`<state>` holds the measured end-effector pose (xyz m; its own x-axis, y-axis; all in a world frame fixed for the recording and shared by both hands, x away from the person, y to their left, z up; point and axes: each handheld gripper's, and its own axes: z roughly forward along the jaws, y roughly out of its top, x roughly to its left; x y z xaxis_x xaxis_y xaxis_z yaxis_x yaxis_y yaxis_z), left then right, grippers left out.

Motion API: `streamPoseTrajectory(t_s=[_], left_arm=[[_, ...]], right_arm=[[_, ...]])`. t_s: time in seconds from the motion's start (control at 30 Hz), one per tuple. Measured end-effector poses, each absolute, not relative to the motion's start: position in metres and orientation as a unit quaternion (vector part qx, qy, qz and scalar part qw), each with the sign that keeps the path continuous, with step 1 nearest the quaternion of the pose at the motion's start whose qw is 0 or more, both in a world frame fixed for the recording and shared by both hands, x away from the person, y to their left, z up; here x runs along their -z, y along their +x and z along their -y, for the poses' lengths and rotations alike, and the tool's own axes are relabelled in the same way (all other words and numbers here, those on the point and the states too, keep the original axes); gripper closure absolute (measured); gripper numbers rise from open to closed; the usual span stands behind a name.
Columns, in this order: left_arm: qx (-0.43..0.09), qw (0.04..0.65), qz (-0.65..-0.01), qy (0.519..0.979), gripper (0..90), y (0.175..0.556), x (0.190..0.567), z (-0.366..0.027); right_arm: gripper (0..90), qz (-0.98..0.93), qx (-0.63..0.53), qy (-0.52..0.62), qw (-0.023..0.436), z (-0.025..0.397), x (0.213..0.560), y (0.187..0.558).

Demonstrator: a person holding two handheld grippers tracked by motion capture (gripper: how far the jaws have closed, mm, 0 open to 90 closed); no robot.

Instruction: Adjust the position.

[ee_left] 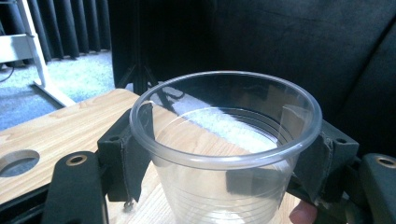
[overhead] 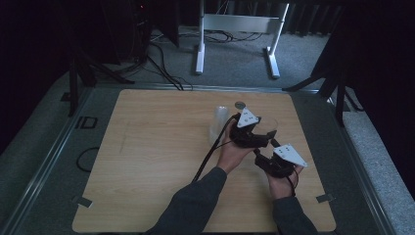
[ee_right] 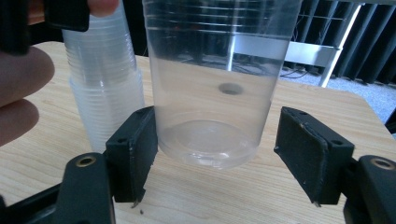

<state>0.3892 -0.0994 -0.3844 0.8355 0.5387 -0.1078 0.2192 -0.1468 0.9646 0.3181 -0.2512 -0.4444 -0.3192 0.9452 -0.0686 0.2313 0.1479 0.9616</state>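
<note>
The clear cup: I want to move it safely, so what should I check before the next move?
1. Left claw grips the clear cup near its rim: ok.
2. Right claw open around the cup's base: ok; right pad apart, left pad contact cannot tell.
3. Cup upright: ok.
4. Cup empty: ok.
5. Stack of cups stands close beside it: not ok, it may get knocked.
6. Cup base lifted off the table: cannot tell.

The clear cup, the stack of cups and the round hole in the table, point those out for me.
clear cup [ee_left: 224, 161], left gripper view, on its front rim.
stack of cups [ee_right: 105, 100], right gripper view, on its ribbed side.
round hole [ee_left: 16, 162], left gripper view, on its opening.
</note>
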Motion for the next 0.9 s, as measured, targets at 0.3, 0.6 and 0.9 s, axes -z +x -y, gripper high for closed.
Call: streamPoseTrajectory(t_s=[0.3, 0.6, 0.9], left_arm=[[-0.137, 0.605, -0.248, 0.744, 27.9, 0.387, 0.385, 0.098], [-0.154, 0.600, -0.254, 0.742, 28.1, 0.389, 0.386, 0.091], [-0.172, 0.591, -0.265, 0.742, 28.1, 0.391, 0.392, 0.083]], right_arm=[[24.0, -0.657, -0.474, 0.455, 0.370, 0.255, 0.443, 0.320], [20.8, -0.660, -0.475, 0.450, 0.370, 0.255, 0.442, 0.318], [21.0, -0.659, -0.479, 0.443, 0.373, 0.261, 0.439, 0.313]])
